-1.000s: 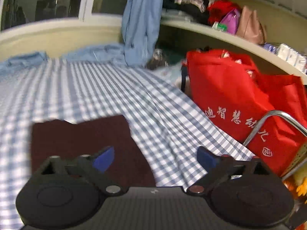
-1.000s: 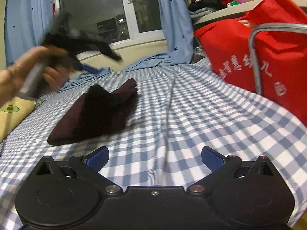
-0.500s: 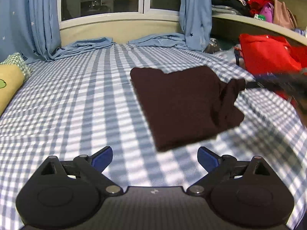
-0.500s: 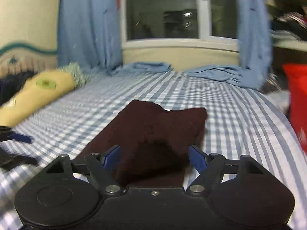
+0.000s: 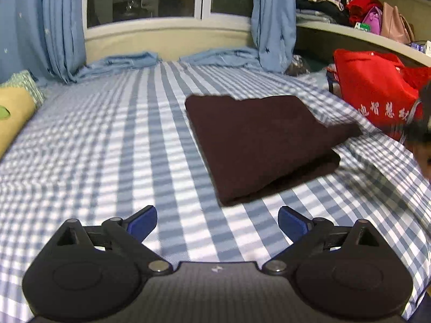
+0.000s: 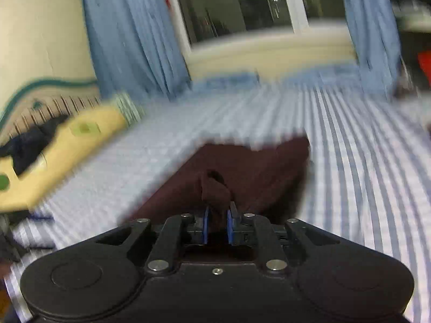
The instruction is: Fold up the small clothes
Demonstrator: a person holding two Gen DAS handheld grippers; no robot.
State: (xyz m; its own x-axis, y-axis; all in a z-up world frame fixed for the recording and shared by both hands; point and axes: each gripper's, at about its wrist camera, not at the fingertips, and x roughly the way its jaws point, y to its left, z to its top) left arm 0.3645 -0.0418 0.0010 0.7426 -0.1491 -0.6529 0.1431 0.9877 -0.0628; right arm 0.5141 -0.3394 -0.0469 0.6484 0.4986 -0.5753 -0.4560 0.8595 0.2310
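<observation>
On the bed covered by a blue-and-white checked sheet (image 5: 113, 140), the dark maroon folded cloth garment (image 5: 258, 140) lay right of centre in the left wrist view, flat and roughly rectangular. Half a second earlier the right gripper (image 6: 216, 222) had stood spread over the near end of that garment; at this moment its jaws were closing, and a bunched tuft of maroon fabric stood between the blue fingers (image 6: 206, 223), pinched and drawn up off the sheet. A second earlier the left gripper (image 5: 216, 222) had been close over the cloth; it was now set back, fingers spread wide and empty, the garment well ahead of it and apart.

Judgement: the right side had taken hold of an edge or corner for the next fold, while the left had released and stood clear.

Orientation: in the left view the garment's long axis ran from the near fold, just ahead of the left gripper, away toward the window and slightly leftward. A narrow tail of cloth pointed to the right, toward the red fabric bag (image 5: 374, 91). The right wrist view was blurred, so the exact edge gripped could not be determined.
</observation>
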